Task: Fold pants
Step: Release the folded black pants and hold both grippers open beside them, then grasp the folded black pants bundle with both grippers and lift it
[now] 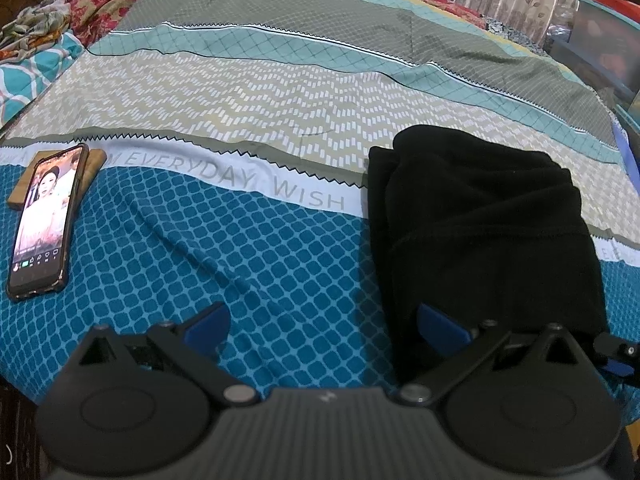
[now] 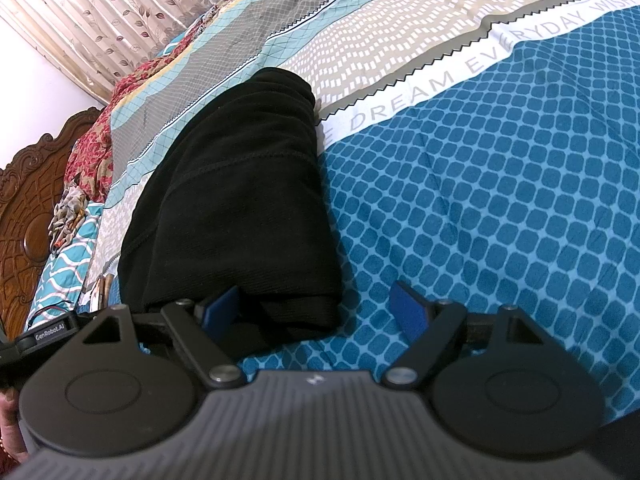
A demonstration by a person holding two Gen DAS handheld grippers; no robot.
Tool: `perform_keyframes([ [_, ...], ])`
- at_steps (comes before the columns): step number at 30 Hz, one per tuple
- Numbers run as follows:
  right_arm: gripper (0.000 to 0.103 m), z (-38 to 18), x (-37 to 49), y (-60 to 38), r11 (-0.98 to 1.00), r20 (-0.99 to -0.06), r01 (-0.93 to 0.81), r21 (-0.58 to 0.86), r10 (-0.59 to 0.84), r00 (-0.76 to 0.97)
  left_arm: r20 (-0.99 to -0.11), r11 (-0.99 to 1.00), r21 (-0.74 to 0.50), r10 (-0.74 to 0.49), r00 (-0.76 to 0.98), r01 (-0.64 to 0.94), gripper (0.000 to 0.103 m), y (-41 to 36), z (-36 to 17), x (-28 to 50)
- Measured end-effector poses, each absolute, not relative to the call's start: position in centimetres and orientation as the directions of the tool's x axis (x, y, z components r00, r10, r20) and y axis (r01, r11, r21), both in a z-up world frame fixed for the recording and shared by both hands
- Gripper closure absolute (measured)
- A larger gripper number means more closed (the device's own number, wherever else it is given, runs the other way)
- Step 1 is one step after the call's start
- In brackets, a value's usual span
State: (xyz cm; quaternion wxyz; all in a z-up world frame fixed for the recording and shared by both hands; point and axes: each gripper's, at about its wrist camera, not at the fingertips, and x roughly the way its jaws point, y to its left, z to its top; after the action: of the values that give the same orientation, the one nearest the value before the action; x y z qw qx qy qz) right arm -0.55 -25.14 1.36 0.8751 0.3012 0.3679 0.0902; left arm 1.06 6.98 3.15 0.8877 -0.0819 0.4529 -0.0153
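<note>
Black pants point(image 1: 480, 220) lie folded into a compact bundle on the patterned bedsheet point(image 1: 240, 248). My left gripper point(image 1: 324, 328) is open, with its right finger at the bundle's near left edge and its left finger over the blue sheet. In the right wrist view the pants point(image 2: 236, 192) lie ahead and to the left. My right gripper point(image 2: 316, 308) is open, and the bundle's near corner lies between its fingers. Neither gripper holds cloth.
A phone point(image 1: 42, 220) with a lit screen lies on a wooden block point(image 1: 94, 160) at the left of the sheet. Floral and teal bedding point(image 1: 48, 40) lies at the far left. A carved wooden headboard point(image 2: 24, 208) and curtains point(image 2: 100, 12) stand beyond the bed.
</note>
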Motion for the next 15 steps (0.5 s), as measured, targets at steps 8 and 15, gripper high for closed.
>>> perform_keyframes([
  [8,0.019,1.4,-0.6,-25.3,0.799,-0.584,0.058,0.599,0.386,0.714,-0.761,0.968,-0.247,-0.167,0.626,-0.041,0.0,8.7,4.6,1.3],
  [15,0.018,2.3,-0.9,-27.4,0.746,-0.508,0.051,0.664,0.4,0.763,-0.73,0.922,-0.388,-0.298,0.615,-0.013,0.0,9.1,4.7,3.8],
])
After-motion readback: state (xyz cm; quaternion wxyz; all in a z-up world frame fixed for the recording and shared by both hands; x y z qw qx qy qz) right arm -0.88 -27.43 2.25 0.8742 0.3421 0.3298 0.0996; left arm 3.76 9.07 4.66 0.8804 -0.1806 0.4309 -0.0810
